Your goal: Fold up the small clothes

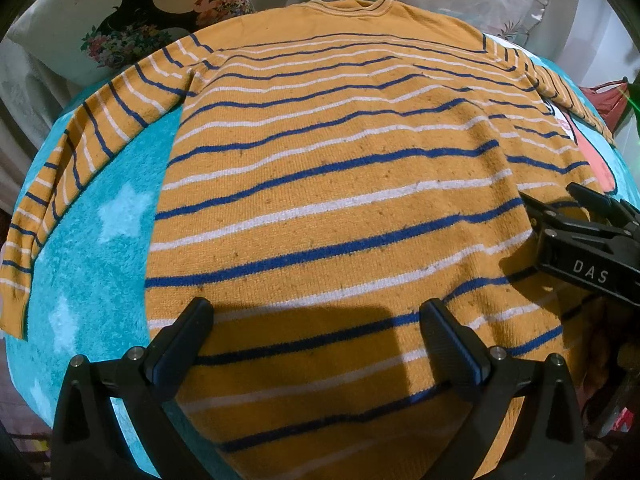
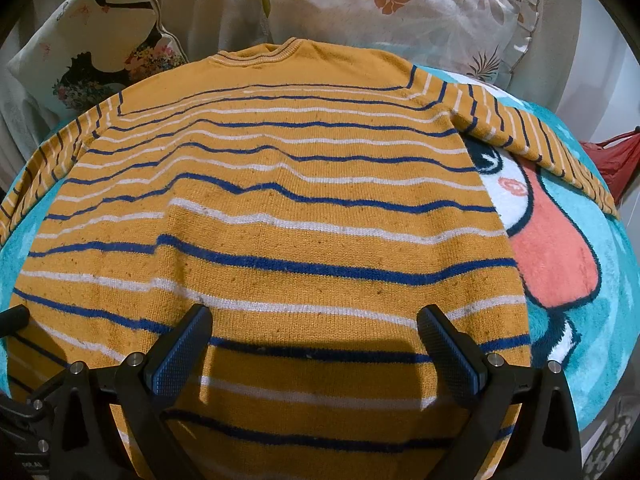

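Between the fingers of the left gripper [image 1: 316, 316] lies only striped knit: jaws spread wide, nothing pinched, both pads hanging over the lower body of the sweater [image 1: 332, 184]. Right gripper [image 2: 314, 322] reads the same in its own view: jaws wide apart, nothing held, poised over the lower part of the garment nearer its right side edge. In the left wrist view the right gripper also shows at the right edge, black body lettered "DAS", lying over the sweater's right side; its jaw state cannot be judged from that angle.

Sweater: mustard-orange knit with alternating blue and white stripes, laid flat and unfolded, ribbed neckline [image 2: 276, 54] at the far end, hem toward the cameras. Some ripples across the middle stripes. Left sleeve [image 1: 68, 172] spread outward and down along the left side. Right sleeve [image 2: 532, 140] angled out to the right, its upper part slightly rumpled.

Garment rests on a turquoise plush blanket [image 1: 92, 240] with pale star shapes; on the right side, a cartoon face with a coral patch [image 2: 556, 256] shows just beside the sweater's edge. Floral cushions [image 2: 400, 12] sit beyond the neckline. Red item [image 2: 616, 160] at far right, unclear what.
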